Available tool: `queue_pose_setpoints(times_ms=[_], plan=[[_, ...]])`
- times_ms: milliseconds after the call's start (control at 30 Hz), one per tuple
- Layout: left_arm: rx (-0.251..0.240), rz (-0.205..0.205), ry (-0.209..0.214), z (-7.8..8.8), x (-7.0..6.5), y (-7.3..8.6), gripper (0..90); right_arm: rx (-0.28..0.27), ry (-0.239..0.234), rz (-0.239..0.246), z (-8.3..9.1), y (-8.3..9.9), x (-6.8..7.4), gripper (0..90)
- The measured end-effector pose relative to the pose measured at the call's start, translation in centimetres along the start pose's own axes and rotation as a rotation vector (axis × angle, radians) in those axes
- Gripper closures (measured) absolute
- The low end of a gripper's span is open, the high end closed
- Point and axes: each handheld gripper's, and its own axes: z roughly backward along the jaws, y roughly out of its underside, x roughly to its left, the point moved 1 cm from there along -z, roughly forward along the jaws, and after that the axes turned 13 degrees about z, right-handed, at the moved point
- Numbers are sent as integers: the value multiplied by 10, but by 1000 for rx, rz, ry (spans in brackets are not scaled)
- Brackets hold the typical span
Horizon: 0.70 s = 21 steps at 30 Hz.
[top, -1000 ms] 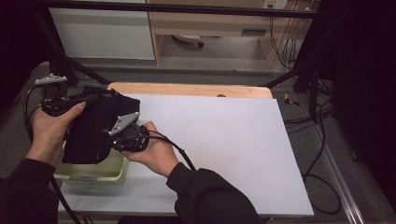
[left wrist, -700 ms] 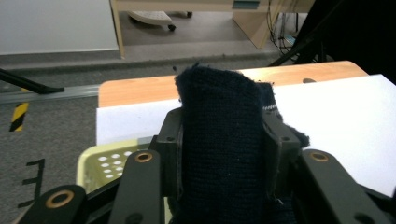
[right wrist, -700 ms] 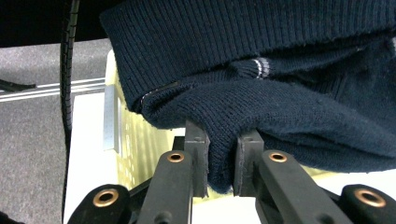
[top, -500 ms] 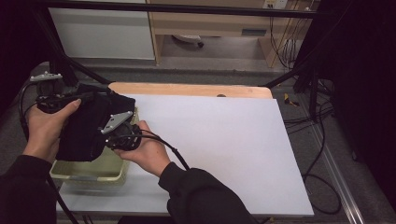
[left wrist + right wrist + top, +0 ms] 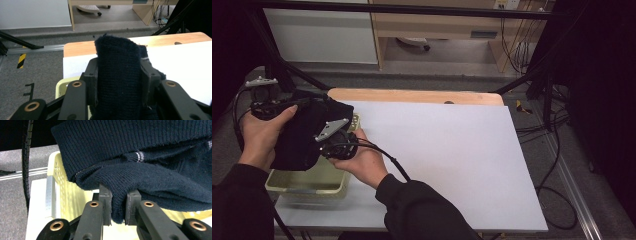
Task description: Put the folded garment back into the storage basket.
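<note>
Hand-held grippers point(image 5: 307, 125) with sweater point(image 5: 302, 137), now farther left.

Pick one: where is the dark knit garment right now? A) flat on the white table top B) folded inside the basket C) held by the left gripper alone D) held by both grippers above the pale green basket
D: the left gripper and the right gripper each pinch a fold of the dark knit garment, which hangs above the pale green basket.
</note>
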Motion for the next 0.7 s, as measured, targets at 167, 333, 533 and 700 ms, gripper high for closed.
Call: queue_pose_setpoints(times_ms=[167,333,533,700], plan=[[8,3,-2,-4,2,2,582,4,-2,0,-3,2,1,795],[15,4,-5,-6,3,5,581,14,-2,6,-5,4,3,795],[26,10,-7,-8,6,9,581,8,-11,-1,-6,5,3,794],[36,11,-8,-11,7,12,581,15,-15,0,-7,5,5,794]])
